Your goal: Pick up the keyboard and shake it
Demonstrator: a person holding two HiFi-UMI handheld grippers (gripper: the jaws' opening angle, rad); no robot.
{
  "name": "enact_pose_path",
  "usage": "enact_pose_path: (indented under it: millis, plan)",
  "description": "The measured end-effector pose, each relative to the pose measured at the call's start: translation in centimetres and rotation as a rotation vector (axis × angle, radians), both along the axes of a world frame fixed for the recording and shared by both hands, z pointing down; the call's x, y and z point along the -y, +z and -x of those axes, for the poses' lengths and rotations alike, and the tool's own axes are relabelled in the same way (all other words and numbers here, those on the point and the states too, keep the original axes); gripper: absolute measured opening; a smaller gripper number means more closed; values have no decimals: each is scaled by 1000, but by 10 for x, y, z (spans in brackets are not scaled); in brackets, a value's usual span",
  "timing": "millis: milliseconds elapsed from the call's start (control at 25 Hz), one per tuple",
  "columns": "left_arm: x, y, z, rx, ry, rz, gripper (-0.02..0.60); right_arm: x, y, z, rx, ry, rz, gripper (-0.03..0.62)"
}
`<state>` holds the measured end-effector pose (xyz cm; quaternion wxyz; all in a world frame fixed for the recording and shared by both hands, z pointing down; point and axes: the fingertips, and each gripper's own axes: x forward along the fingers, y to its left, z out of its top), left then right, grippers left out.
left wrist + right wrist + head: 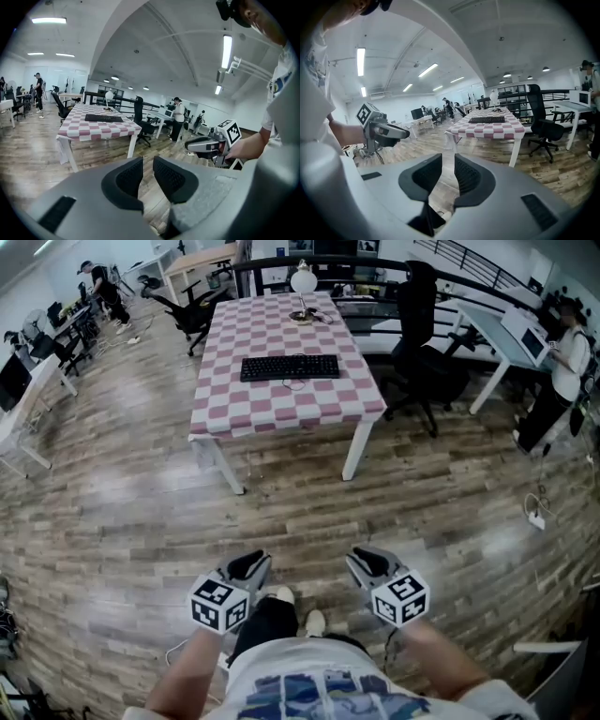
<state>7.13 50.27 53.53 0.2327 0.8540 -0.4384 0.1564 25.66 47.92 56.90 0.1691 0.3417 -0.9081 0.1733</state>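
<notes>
My left gripper and right gripper have fingers slightly parted, holding nothing. The keyboard lies well ahead on the desk, long axis crosswise, about equidistant from both.

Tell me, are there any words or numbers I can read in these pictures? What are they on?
No text can be read anywhere in these pictures.
On the keyboard: the key letters are too small to read.
On the left marker cube and the right marker cube: black-and-white square patterns, no words.
On the shirt: a blue print, too blurred to read.
</notes>
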Motion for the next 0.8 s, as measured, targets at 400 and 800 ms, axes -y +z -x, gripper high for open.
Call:
enact_pose_path:
  millis: [400,800]
  plan:
    - [164,8,46,-50,20,11,81,152,-4,35,-70,56,2,133]
    - [352,3,144,-36,61,16,114,328,-1,91,-101,167,69,170]
